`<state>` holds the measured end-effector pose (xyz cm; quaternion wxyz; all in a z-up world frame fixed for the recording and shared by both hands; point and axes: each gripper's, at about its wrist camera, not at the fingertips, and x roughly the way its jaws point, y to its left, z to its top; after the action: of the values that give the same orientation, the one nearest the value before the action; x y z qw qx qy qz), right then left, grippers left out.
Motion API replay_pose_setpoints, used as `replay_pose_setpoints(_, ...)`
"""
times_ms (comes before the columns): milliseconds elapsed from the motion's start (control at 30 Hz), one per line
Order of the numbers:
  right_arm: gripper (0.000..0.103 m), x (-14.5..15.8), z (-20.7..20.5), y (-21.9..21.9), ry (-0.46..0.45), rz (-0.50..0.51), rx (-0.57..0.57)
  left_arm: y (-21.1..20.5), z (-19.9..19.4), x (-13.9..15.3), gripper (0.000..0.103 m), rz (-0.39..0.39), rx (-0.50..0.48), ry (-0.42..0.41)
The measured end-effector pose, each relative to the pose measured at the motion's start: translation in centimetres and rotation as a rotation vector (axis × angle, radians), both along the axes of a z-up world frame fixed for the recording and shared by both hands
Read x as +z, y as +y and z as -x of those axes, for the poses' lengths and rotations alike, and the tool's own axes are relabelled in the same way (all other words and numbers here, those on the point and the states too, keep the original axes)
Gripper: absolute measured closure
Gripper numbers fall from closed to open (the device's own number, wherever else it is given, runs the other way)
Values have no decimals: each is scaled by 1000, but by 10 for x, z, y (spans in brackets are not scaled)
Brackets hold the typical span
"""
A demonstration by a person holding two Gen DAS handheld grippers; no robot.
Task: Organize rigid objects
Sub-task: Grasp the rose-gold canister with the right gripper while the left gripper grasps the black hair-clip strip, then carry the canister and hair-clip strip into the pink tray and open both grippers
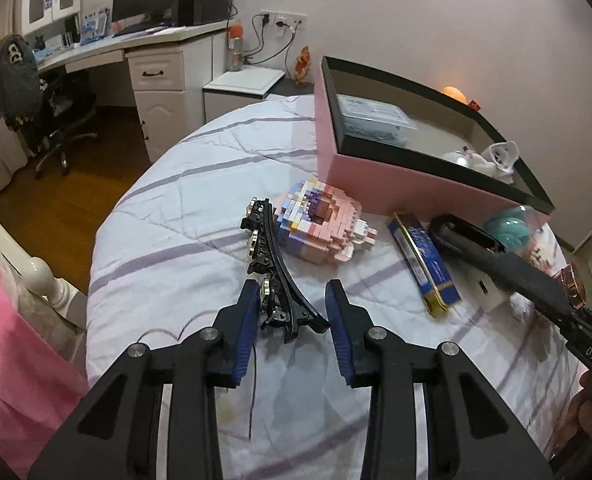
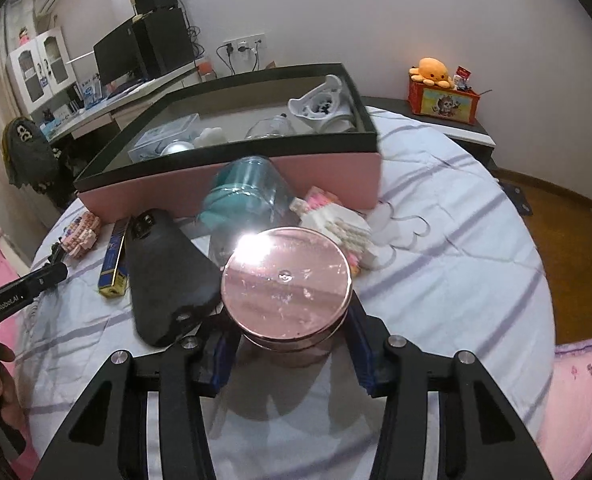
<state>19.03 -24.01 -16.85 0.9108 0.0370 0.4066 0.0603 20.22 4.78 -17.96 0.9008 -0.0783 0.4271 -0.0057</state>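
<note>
A black jewelled hair clip (image 1: pixel 274 268) lies on the striped bedsheet. My left gripper (image 1: pixel 292 316) is open, its blue pads on either side of the clip's near end, not closed on it. My right gripper (image 2: pixel 292 344) is shut on a round rose-gold tin (image 2: pixel 286 284) and holds it above the bed; the tin also shows in the left wrist view (image 1: pixel 574 284). The open pink box with a black rim (image 2: pixel 232 184) stands just beyond and holds several items. It also shows in the left wrist view (image 1: pixel 412 176).
On the bed lie a pink block model (image 1: pixel 324 220), a blue-gold slim box (image 1: pixel 424 260), a black case (image 2: pixel 164 272), a teal clear jar (image 2: pixel 248 192), a white-pink block model (image 2: pixel 340 224). A desk and chair stand at far left, a nightstand with an orange plush (image 2: pixel 434 70) right.
</note>
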Motion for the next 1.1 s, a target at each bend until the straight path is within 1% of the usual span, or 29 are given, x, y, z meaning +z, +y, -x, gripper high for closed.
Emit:
replay_pose_setpoints(233, 54, 8, 19, -12, -8, -10, -28, -2, 23, 12, 69, 13, -20, -20)
replay_pose_setpoints(433, 54, 25, 36, -18, -50, -17, -43, -7, 41, 32, 69, 12, -45, -61)
replay_pose_setpoints(600, 54, 38, 41, -14, -78, -26, -26, -10, 45, 40, 69, 23, -62, -77)
replay_pose_setpoints(700, 54, 41, 45, -7, -87, -28, -8, -11, 42, 34, 69, 10, -68, -57)
replay_pose_setpoints(733, 54, 41, 45, -5, -87, -28, -1, -10, 38, 26, 69, 1, -65, -35)
replay_pose_setpoints(833, 54, 40, 45, -1, -79, -31, 10, -8, 30, 10, 69, -1, -54, -11)
replay_pose_setpoints(900, 54, 39, 46, 1, -77, -29, 14, -4, 27, 7, 73, 14, -48, -11)
replay_pose_setpoints(933, 54, 39, 46, 1, -76, -28, 15, -3, 27, 7, 82, 17, -52, -13)
replay_pose_setpoints(967, 54, 39, 46, 2, -75, -27, 15, -2, 25, 6, 87, 24, -54, -13)
replay_pose_setpoints(1033, 54, 39, 46, 2, -74, -28, 15, 1, 24, 5, 87, 47, -53, -7)
replay_pose_setpoints(1100, 54, 39, 46, 2, -75, -28, 17, 3, 24, 6, 88, 53, -49, -10)
